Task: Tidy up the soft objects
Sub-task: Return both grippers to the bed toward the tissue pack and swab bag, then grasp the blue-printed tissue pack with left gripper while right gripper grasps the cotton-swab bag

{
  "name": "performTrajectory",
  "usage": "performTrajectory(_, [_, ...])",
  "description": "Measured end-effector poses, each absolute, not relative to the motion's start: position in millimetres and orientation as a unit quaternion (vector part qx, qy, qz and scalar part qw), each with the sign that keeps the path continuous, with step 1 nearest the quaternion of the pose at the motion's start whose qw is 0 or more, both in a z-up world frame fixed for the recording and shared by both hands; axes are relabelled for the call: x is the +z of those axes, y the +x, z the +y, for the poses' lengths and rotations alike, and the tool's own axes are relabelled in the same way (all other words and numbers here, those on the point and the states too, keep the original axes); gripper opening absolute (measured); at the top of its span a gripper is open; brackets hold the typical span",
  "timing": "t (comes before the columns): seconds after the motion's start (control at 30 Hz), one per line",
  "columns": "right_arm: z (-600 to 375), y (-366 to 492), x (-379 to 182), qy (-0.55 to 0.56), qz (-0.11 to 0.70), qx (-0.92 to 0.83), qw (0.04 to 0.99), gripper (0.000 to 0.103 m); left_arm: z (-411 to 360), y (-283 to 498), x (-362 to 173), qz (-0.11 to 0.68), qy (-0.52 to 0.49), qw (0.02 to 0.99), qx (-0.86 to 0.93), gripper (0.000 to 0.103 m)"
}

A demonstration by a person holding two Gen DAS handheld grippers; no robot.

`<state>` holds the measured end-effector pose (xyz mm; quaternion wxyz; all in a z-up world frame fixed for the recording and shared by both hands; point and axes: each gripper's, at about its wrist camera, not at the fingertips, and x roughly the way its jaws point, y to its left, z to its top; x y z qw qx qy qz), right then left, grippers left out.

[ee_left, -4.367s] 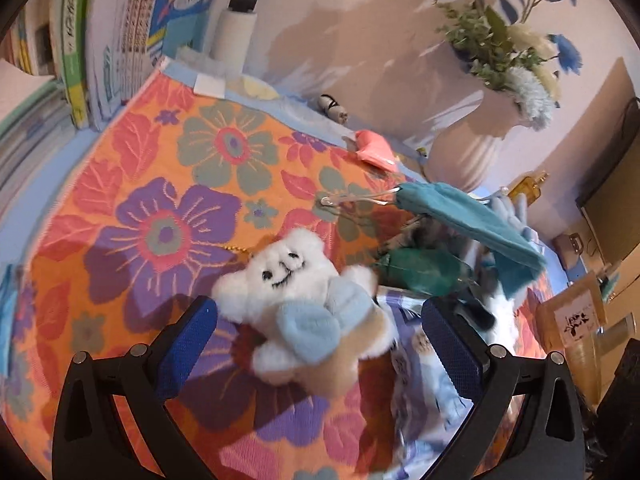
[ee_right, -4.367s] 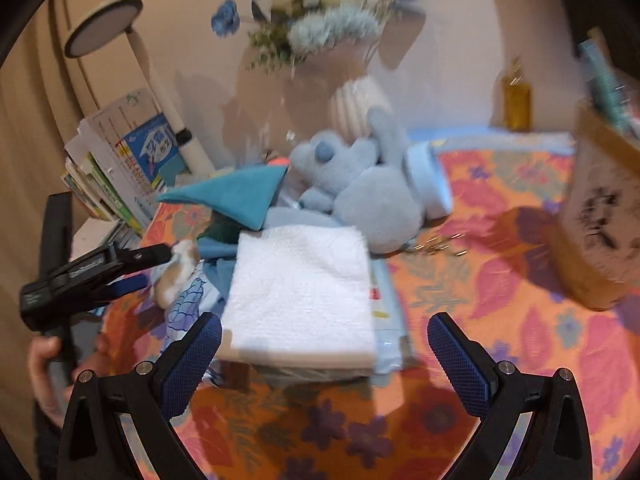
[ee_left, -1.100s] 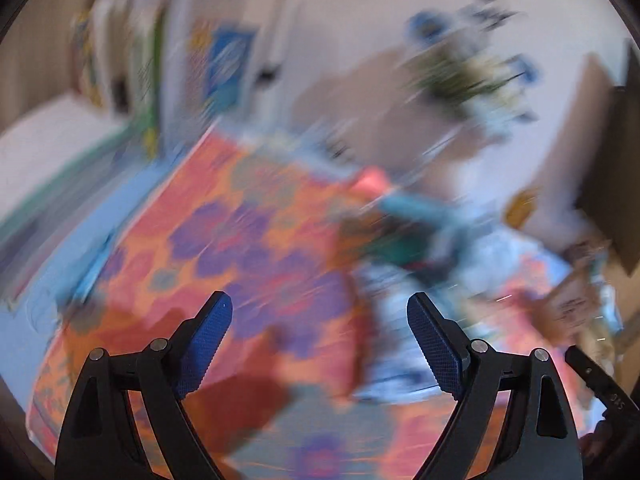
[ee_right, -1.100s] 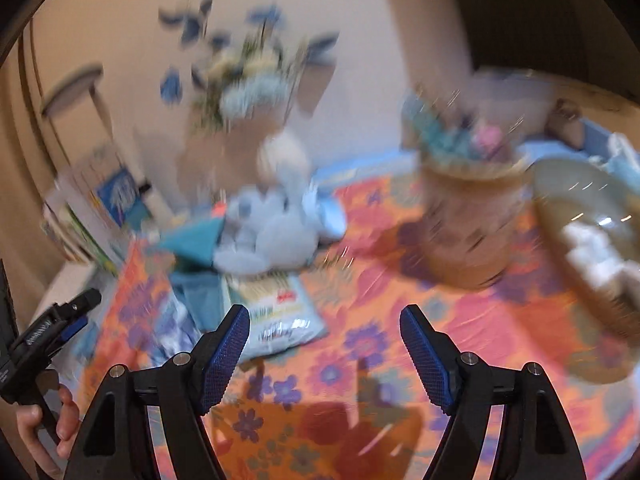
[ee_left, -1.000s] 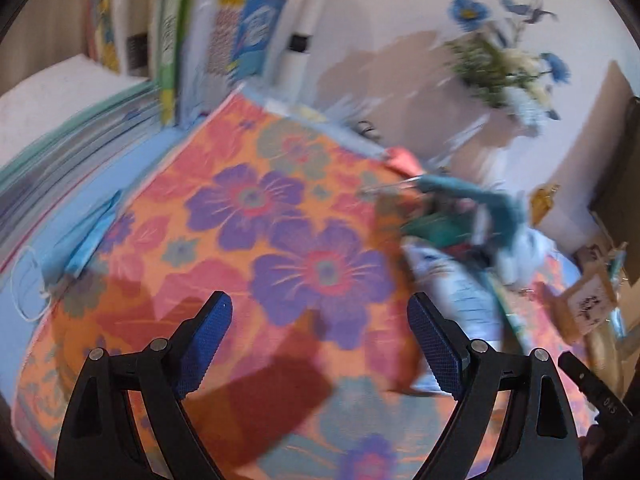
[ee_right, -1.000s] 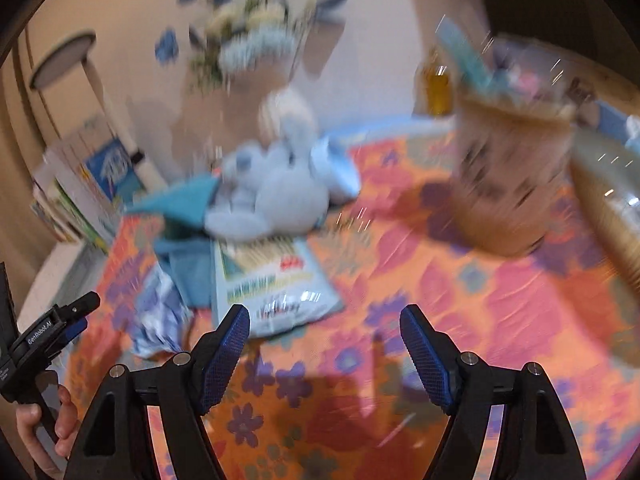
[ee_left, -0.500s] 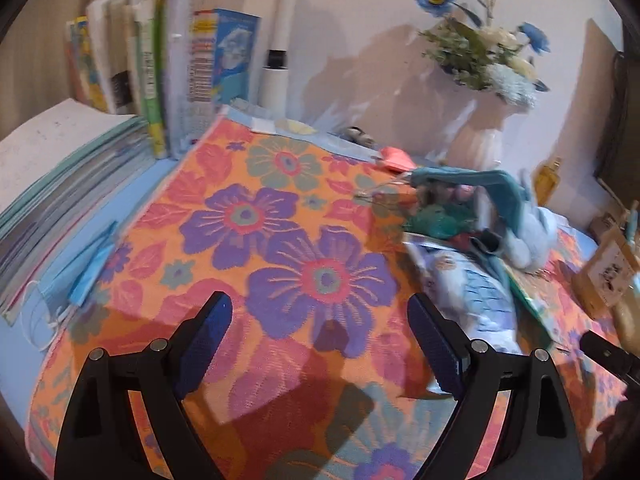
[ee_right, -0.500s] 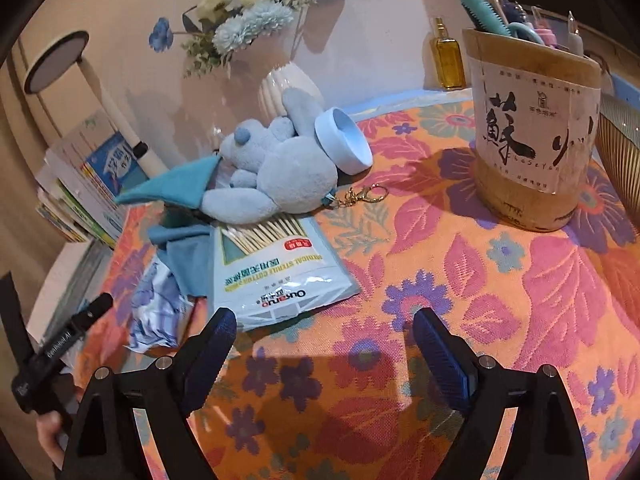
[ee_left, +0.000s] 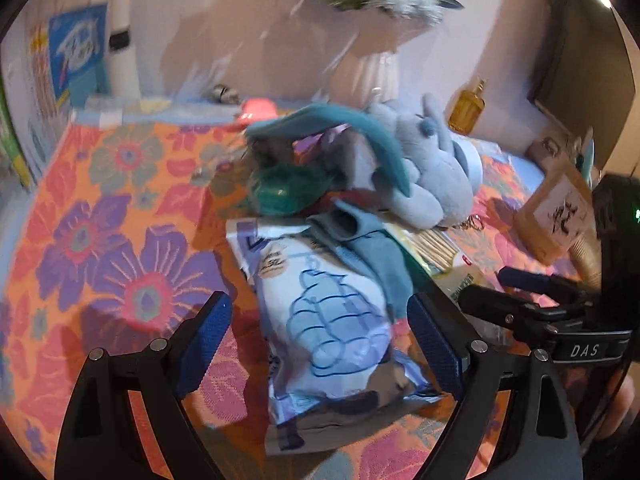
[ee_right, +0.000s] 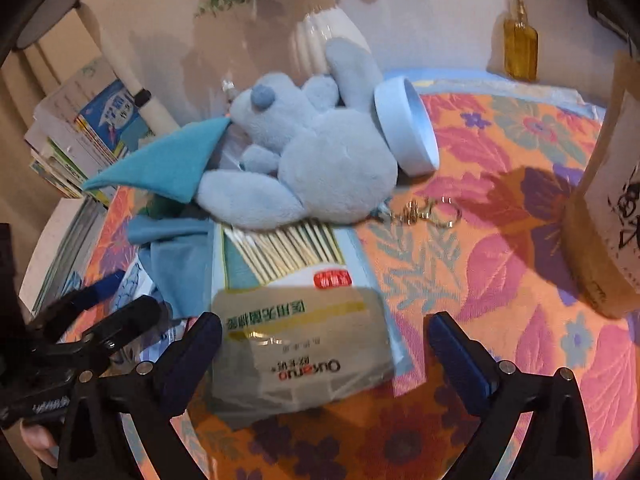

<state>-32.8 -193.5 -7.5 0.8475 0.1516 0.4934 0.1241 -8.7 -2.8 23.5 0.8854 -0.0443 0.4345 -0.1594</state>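
Observation:
A pale blue plush toy (ee_right: pixel 316 156) lies on the flowered cloth, with a teal cloth (ee_right: pixel 168 164) draped over a heap beside it. In front of the plush is a clear pack of cotton swabs (ee_right: pixel 296 304). My right gripper (ee_right: pixel 324 356) hovers over that pack, its jaws opening wide on either side of the pack without touching it. A soft white-and-blue packet (ee_left: pixel 332 312) lies between the spread fingers of my left gripper (ee_left: pixel 320 340), which is open and not pressing it. The plush (ee_left: pixel 428 172) and teal cloth (ee_left: pixel 332 128) sit behind that packet.
A white vase (ee_right: pixel 320 36) with flowers stands at the back wall, an amber bottle (ee_right: pixel 520 44) to its right. A bamboo holder (ee_right: pixel 608 216) stands at the right. A white round lid (ee_right: pixel 408 128) leans on the plush, a key ring (ee_right: pixel 424 212) beside it. Books (ee_right: pixel 92 128) are stacked left.
Both grippers have moved in closer over the heap; the blue packet now sits between the left fingers and the swab pack between the right, whose jaws have spread wider.

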Motion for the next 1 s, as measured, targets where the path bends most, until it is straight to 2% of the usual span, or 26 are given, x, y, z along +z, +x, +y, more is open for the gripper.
performTrajectory(0.23, [-176,-24,-11,0.110,0.490,0.106,0.858,0.103,19,-9,13,0.439,-0.093,0.879,-0.162,0.089])
performTrajectory(0.3, [-165,-24,-10,0.083,0.488,0.095,0.864,0.097,19,-5,10,0.446,-0.092,0.879,-0.139,0.087])
performTrajectory(0.33, [-164,-27,-9,0.076,0.486,0.100,0.865,0.087,17,-5,11,0.443,-0.087,0.882,-0.131,0.081])
performTrajectory(0.37, [-162,-27,-8,0.073,0.485,0.100,0.865,0.081,15,-5,12,0.441,-0.082,0.885,-0.128,0.076])
performTrajectory(0.4, [-163,-29,-8,0.075,0.485,0.095,0.866,0.079,12,-5,11,0.440,-0.076,0.886,-0.128,0.063])
performTrajectory(0.43, [-165,-32,-8,0.074,0.481,0.087,0.869,0.070,9,-6,12,0.436,-0.068,0.888,-0.127,0.053])
performTrajectory(0.47, [-168,-35,-7,0.073,0.477,0.082,0.872,0.057,5,-10,14,0.431,-0.058,0.892,-0.122,0.051])
performTrajectory(0.5, [-173,-38,-6,0.083,0.470,0.085,0.874,0.052,3,-12,15,0.427,-0.050,0.896,-0.116,0.046])
performTrajectory(0.57, [-189,-44,-8,0.136,0.472,0.115,0.863,0.017,1,-15,18,0.426,-0.044,0.896,-0.116,0.043])
performTrajectory(0.63, [-205,-49,-15,0.198,0.481,0.146,0.842,0.001,5,-23,19,0.430,-0.053,0.893,-0.123,0.043])
performTrajectory(0.77, [-235,-70,-24,0.289,0.478,0.190,0.807,0.001,18,-45,23,0.423,-0.059,0.896,-0.119,0.042])
performTrajectory(0.83, [-237,-80,-21,0.277,0.484,0.185,0.809,0.001,27,-54,27,0.413,-0.061,0.902,-0.108,0.042])
performTrajectory(0.9, [-231,-83,-18,0.249,0.499,0.164,0.813,0.006,39,-58,33,0.402,-0.068,0.909,-0.090,0.042])
performTrajectory(0.93, [-227,-84,-14,0.244,0.504,0.165,0.812,0.012,44,-58,36,0.396,-0.072,0.912,-0.080,0.042])
performTrajectory(1.0, [-218,-82,-9,0.250,0.501,0.178,0.809,0.045,56,-57,40,0.386,-0.075,0.917,-0.067,0.042])
